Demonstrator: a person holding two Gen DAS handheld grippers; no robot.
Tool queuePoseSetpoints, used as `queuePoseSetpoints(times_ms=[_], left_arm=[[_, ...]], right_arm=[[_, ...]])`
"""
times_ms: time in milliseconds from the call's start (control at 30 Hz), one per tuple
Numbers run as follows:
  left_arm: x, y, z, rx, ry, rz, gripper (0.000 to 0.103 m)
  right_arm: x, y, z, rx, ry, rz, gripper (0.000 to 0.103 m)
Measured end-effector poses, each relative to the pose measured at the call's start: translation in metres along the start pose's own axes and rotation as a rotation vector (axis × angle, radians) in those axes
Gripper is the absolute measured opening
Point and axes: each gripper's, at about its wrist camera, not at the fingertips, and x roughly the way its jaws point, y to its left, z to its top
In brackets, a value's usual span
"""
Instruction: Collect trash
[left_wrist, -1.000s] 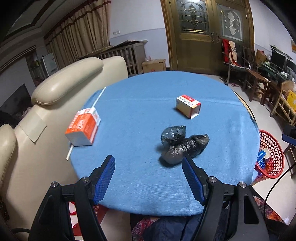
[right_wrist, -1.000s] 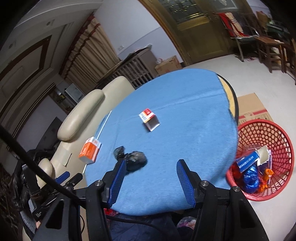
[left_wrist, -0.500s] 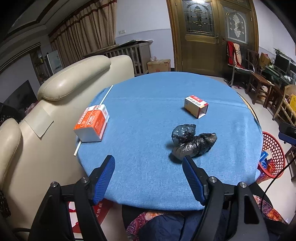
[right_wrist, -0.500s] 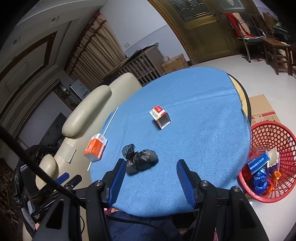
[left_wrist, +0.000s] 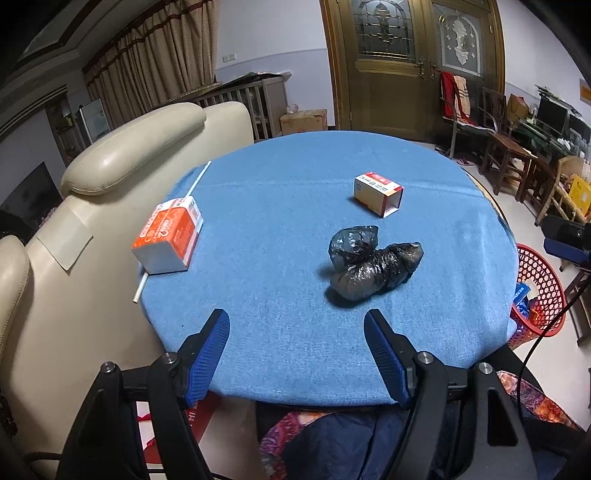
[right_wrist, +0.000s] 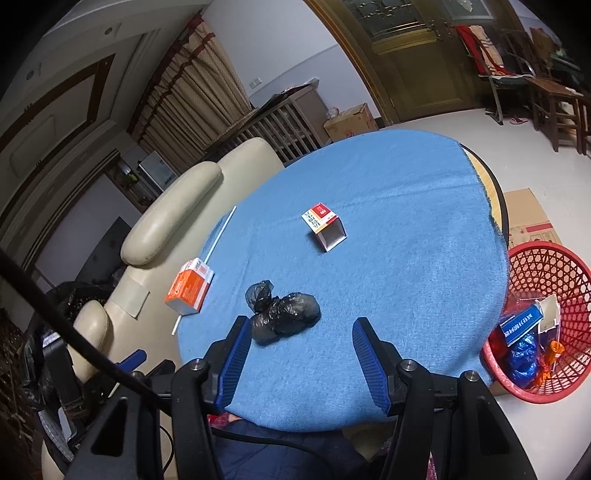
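Observation:
A knotted black plastic bag (left_wrist: 373, 264) lies on the round table's blue cloth (left_wrist: 288, 206), near the front. An orange and white carton (left_wrist: 168, 234) with a white straw (left_wrist: 142, 284) lies at the left edge. A small red and white open box (left_wrist: 378, 192) lies farther back. My left gripper (left_wrist: 297, 325) is open and empty above the near edge, short of the bag. My right gripper (right_wrist: 299, 332) is open and empty, just short of the bag (right_wrist: 284, 314); the carton (right_wrist: 190, 288) and the box (right_wrist: 325, 229) also show in the right wrist view.
A red mesh basket (right_wrist: 546, 310) with several blue and orange wrappers stands on the floor right of the table; it also shows in the left wrist view (left_wrist: 535, 284). A cream armchair (left_wrist: 110, 177) presses against the table's left side. Flat cardboard (right_wrist: 528, 218) lies behind the basket.
Both grippers have pulled back and risen a little, so the bag sits farther from the left gripper's fingers. The objects on the table have not moved.

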Motion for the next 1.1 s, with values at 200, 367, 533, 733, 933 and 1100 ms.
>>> queuePoseSetpoints(times_ms=[200,367,533,733,933,1100], left_arm=[[0.015,-0.002,0.003,-0.04,0.032,-0.025,0.076],[0.022,-0.009,0.006,-0.044,0.049,-0.003,0.076],[0.026,-0.021,0.012,-0.043,0.06,0.027,0.076],[0.027,-0.049,0.016,0.007,0.086,0.031,0.076],[0.014,-0.075,0.019,0.079,0.054,0.018,0.076],[0.001,-0.076,0.018,0.107,0.019,0.035,0.076]], right_arm=[[0.004,0.004,-0.006,-0.061,0.019,-0.048,0.061],[0.0,-0.006,-0.006,-0.066,0.018,-0.042,0.061],[-0.005,-0.026,-0.009,-0.049,0.024,-0.028,0.061],[-0.023,-0.057,-0.01,0.02,-0.003,-0.015,0.061],[-0.033,-0.072,-0.013,0.075,-0.024,0.006,0.061],[-0.036,-0.064,-0.014,0.053,-0.031,0.022,0.061]])
